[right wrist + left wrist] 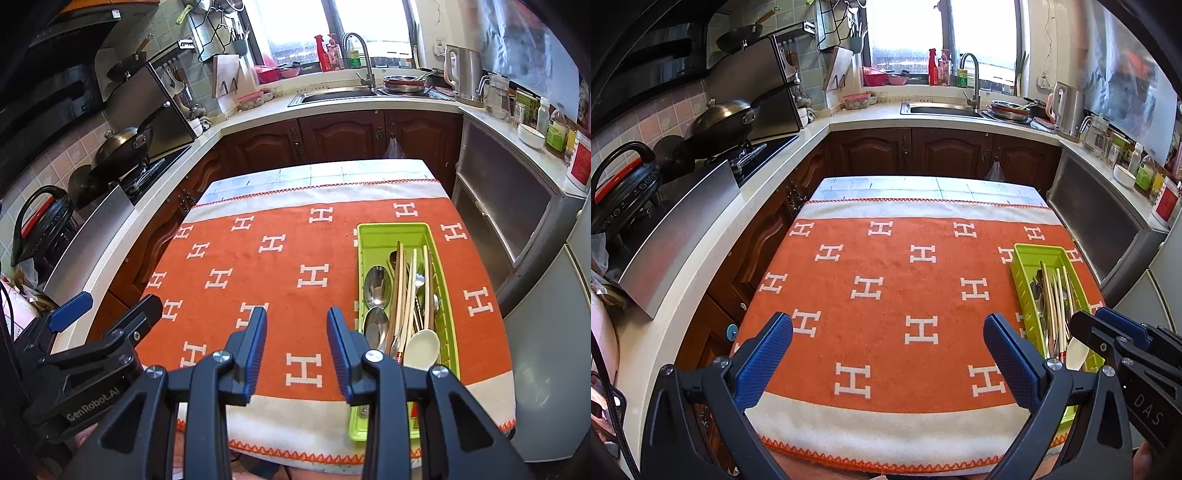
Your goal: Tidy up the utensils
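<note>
**Both grippers empty, utensils in green tray**

Right gripper [296,314] hangs over the cloth [258,266] w/ fingers partly apart, nothing between them, just left of the tray [391,230]. Tray is lime green, long & narrow, on the right side of the table, near end at the front edge. Inside: two metal spoons [377,282] along its left side, a bundle of chopsticks [404,288] running lengthwise, a white spoon [423,345] at the near end, plus more metal cutlery underneath, type unclear.

Left gripper [888,321] is spread wide, empty, over the middle of the cloth, well left of the tray [1039,251]. Right gripper shows at that view's right edge, beside the tray's near end.

Cloth is orange w/ white H marks & white borders, covers most of the table. Beyond: counter, sink [332,96], wok [122,144] on the stove at left, kettle [465,74] at right.
</note>
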`<state>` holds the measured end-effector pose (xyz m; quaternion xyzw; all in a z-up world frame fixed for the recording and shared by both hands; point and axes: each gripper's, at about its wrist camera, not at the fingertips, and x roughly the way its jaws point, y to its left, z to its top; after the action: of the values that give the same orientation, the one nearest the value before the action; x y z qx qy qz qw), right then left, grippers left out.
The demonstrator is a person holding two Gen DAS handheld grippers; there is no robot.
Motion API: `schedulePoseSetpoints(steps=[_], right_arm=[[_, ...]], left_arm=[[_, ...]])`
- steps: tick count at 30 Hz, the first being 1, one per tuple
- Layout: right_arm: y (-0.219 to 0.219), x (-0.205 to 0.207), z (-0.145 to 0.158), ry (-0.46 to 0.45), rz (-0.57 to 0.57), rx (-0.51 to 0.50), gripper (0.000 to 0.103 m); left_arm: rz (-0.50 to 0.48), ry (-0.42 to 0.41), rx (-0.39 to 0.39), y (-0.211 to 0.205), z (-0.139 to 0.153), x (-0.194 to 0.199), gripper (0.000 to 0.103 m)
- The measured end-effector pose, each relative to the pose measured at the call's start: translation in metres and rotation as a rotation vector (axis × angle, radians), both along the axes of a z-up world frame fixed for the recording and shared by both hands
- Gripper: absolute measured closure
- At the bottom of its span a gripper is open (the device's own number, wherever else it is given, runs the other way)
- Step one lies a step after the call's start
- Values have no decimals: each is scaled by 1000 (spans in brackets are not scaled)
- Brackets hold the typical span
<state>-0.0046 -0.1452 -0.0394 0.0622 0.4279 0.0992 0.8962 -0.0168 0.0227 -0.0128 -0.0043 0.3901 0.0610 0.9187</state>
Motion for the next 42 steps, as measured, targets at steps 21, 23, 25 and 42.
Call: schedulePoseSetpoints(steps=[21,23,25,42], right_arm=[[10,2,-8,24,15,5,69],[10,1,-8,23,15,5,69],[10,1,-8,23,16,4,69],[9,-1,-9,29,15,6,69]], left_arm=[[0,42,-9,6,-9,3,1],[-1,44,-9,5,-9,3,1],[-2,46,-9,5,-10,3,1],[-16,66,-20,3,-14,3,1]])
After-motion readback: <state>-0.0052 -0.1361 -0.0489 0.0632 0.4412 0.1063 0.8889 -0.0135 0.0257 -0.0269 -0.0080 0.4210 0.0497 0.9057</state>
